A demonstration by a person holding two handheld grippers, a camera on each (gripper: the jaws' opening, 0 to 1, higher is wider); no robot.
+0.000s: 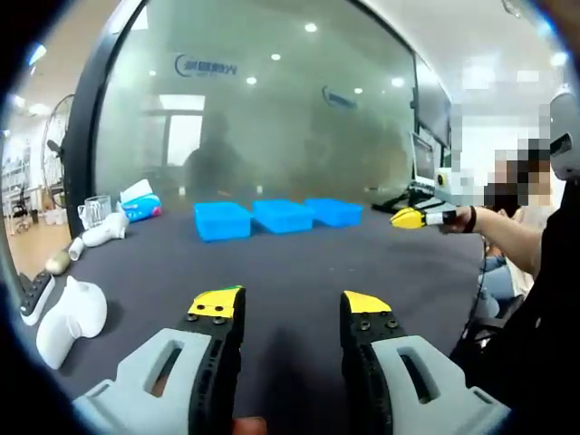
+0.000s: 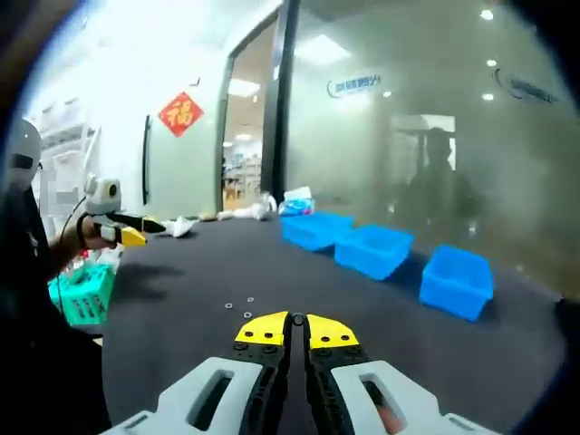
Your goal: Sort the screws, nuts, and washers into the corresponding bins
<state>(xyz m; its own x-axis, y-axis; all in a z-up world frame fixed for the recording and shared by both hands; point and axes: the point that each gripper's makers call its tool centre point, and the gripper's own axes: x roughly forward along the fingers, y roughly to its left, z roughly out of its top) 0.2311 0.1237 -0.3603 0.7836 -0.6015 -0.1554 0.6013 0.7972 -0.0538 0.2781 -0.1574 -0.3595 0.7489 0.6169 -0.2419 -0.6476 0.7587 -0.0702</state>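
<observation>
Three blue bins (image 1: pixel 222 219) (image 1: pixel 283 215) (image 1: pixel 333 211) stand in a row at the far side of the dark table (image 1: pixel 299 263). In the right gripper view the same bins (image 2: pixel 316 228) (image 2: pixel 373 249) (image 2: pixel 458 281) run off to the right. A few small metal parts (image 2: pixel 247 314) lie on the table just ahead of my right gripper (image 2: pixel 296 328), which is shut with nothing seen in it. My left gripper (image 1: pixel 290 305) is open and empty above bare tabletop. The right gripper (image 1: pixel 410 217) also appears at the table's right side, held in a hand. The left gripper (image 2: pixel 131 237) appears far left.
White devices (image 1: pixel 72 313) (image 1: pixel 104 231), a remote (image 1: pixel 36 294), a glass cup (image 1: pixel 95 210) and a tissue pack (image 1: pixel 140 204) sit along the table's left. A frosted glass wall (image 1: pixel 272 118) rises behind the bins. A green basket (image 2: pixel 82 294) stands beside the table.
</observation>
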